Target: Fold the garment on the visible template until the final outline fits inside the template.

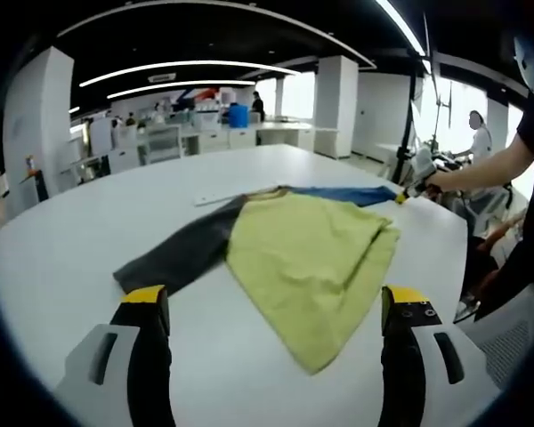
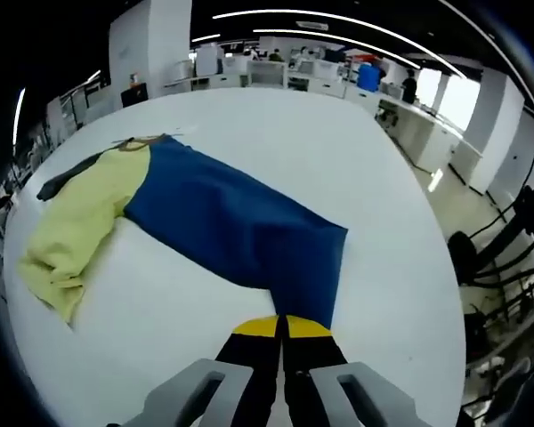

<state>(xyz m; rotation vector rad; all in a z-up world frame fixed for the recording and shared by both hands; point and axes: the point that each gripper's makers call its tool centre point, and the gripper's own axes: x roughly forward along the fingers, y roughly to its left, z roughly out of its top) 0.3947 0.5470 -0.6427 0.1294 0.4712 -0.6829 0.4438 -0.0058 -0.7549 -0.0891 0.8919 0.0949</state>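
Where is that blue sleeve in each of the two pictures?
Left gripper view: the blue sleeve is a thin strip at upper right, beyond the yellow body, reaching to the right gripper.
Right gripper view: the blue sleeve runs across the centre, with the right gripper shut on its cuff.
Shared landmark: the yellow body, where the sleeve begins.

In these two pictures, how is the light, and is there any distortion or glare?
Left gripper view: even ceiling-strip light, bright windows washed out at right, the table edge bowed by the fisheye. Right gripper view: the same soft light, the garment sharp with little shadow, the right gripper shut on its blue sleeve.
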